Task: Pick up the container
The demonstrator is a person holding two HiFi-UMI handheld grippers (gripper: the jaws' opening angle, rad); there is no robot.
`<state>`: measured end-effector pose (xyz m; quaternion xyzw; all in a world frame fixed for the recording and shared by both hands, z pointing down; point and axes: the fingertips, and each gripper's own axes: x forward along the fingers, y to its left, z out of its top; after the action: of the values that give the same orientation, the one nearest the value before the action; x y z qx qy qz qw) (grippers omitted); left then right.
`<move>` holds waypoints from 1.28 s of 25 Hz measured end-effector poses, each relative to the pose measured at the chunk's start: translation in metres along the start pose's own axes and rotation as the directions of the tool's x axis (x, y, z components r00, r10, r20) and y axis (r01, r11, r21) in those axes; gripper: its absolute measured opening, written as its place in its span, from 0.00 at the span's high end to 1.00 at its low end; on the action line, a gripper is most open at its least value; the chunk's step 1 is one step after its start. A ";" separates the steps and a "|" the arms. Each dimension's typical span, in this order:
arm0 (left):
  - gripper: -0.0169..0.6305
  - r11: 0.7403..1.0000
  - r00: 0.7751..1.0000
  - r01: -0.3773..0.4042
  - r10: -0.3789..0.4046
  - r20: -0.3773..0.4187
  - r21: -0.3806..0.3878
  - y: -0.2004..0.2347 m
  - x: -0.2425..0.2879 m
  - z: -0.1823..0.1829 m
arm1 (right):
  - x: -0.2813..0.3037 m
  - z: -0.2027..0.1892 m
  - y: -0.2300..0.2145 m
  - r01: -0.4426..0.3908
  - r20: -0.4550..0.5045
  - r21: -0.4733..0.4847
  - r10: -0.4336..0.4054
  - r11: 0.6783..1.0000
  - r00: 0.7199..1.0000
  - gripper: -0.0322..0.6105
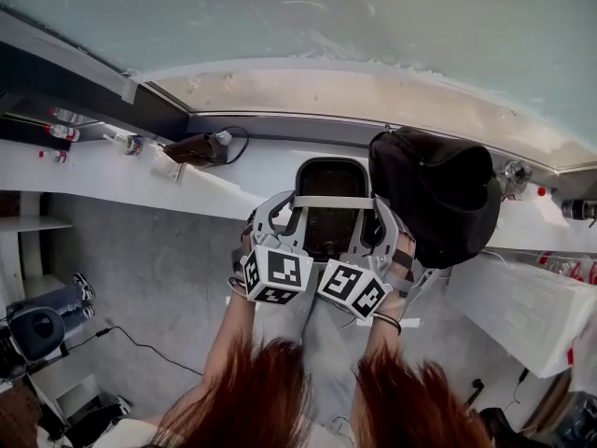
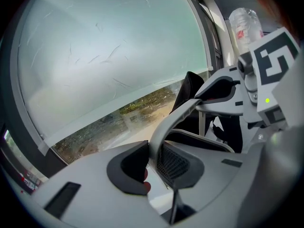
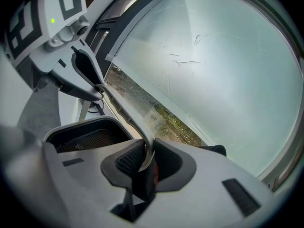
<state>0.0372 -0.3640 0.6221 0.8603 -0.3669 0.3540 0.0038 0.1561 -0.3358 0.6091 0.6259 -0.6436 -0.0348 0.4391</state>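
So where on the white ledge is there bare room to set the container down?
Bare ledge between the brown pouch and the black bag. Crowded at the bag's right and by the bottles far left.

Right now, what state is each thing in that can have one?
Container: upright, open-topped, gripped at two sides.
Left tongs: shut on its grey rim.
Right tongs: shut on its grey rim.
Black bag: resting on the counter, beside the container.
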 end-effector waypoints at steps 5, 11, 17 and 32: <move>0.86 0.999 0.999 -0.032 0.032 0.004 0.007 -0.005 -0.025 0.014 | -0.025 0.005 -0.009 0.008 0.024 -0.002 -0.008 1.000 1.000 0.84; 0.86 0.998 0.998 -0.067 0.066 0.013 0.010 -0.012 -0.059 0.031 | -0.061 0.013 -0.022 0.024 0.048 0.012 -0.025 1.000 0.999 0.84; 0.86 0.997 0.996 -0.080 0.079 0.047 0.014 -0.017 -0.085 0.049 | -0.088 0.020 -0.035 0.043 0.082 0.016 -0.044 0.999 0.996 0.84; 0.86 0.992 0.983 -0.125 0.122 0.140 0.014 -0.007 -0.146 0.111 | -0.142 0.062 -0.085 0.096 0.179 0.052 -0.104 0.994 0.978 0.84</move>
<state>0.0389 -0.2966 0.4516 0.8584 -0.4148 0.2969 -0.0538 0.1606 -0.2667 0.4471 0.6610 -0.6492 -0.0997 0.3628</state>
